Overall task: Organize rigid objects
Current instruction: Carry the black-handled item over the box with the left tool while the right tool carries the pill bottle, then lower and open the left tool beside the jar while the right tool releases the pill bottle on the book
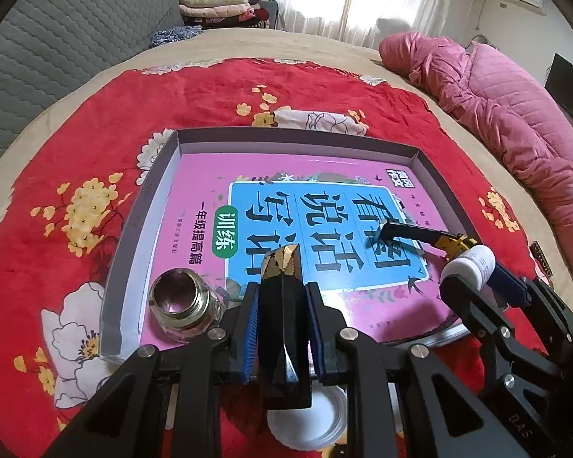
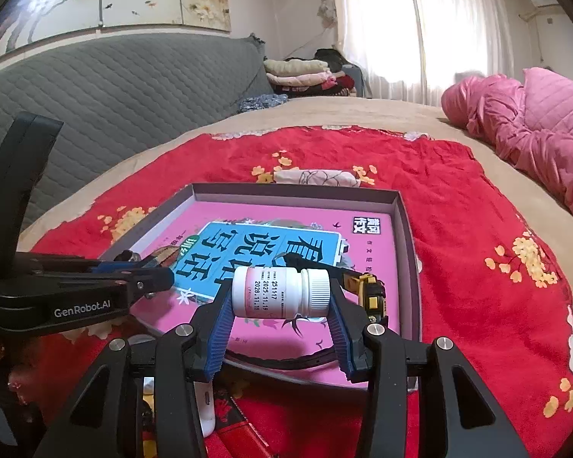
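- While the left gripper (image 1: 282,305) is held low over the near edge of the shallow grey cardboard box lid (image 1: 294,138), a tall black faceted bottle with a gold-patterned top (image 1: 282,290) is clamped between its blue pads (image 1: 250,320).
- The bottle is seen standing upright between the fingers, its top pointing forward over the pink book with a blue title panel (image 1: 317,229) that lies flat inside the lid.
- Just to the left of that gripper, a small clear glass jar with a threaded metal neck (image 1: 183,301) is seen resting on the book's near corner, open end up.
- A round white lid (image 1: 305,420) is visible on the blanket beneath the left gripper.
- The right gripper (image 2: 280,305) is held level and angled toward the book's near right part, its fingers spread to a medium width and closed on a white plastic pill bottle with a ribbed cap (image 2: 280,292).
- The pill bottle is gripped on its side, base against the left pad and cap against the right pad, printed dates facing the camera; in the right wrist view it hangs above the book.
- A yellow-and-black utility knife (image 1: 431,238) is seen lying on the book's right side, just beyond the pill bottle.
- The box lid is seen resting on a red floral blanket (image 2: 458,229) spread over a bed; a pink quilted coat (image 2: 534,129) lies well apart at the far right.
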The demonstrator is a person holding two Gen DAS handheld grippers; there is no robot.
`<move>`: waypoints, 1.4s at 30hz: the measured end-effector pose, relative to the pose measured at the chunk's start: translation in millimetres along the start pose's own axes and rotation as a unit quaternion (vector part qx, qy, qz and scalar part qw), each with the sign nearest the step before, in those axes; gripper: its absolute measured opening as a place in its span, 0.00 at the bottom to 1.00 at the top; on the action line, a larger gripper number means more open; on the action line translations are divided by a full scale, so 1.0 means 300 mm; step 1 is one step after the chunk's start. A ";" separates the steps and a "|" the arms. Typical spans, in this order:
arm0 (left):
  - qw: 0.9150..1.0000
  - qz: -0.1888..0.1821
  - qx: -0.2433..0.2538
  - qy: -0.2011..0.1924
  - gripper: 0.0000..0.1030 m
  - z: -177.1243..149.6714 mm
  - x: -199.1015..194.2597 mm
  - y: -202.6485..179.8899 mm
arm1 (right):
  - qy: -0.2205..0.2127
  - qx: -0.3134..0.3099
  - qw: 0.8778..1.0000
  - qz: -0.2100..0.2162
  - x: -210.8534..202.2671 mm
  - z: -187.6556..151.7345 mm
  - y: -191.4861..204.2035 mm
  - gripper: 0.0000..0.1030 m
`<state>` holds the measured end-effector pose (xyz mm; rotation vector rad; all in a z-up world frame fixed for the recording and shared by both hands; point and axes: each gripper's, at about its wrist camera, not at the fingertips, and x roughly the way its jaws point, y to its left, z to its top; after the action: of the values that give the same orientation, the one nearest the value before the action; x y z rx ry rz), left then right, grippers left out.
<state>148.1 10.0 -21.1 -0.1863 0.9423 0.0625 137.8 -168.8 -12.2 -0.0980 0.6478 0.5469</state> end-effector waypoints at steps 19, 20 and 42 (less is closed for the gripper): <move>1.000 0.008 -0.002 0.017 0.22 0.011 0.080 0.000 | 0.031 0.006 0.999 -0.003 0.073 -0.011 -0.018 0.46; 1.000 0.008 -0.002 0.017 0.22 0.011 0.082 0.000 | 0.032 0.006 0.999 -0.003 0.073 -0.010 -0.018 0.46; 0.999 0.021 0.009 0.033 0.22 0.026 0.100 -0.018 | 0.064 -0.041 0.997 -0.019 0.121 -0.002 0.020 0.46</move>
<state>172.7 5.3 -40.2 -0.1538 1.0128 0.0870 158.3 -147.5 -33.8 -0.2227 0.7461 0.5339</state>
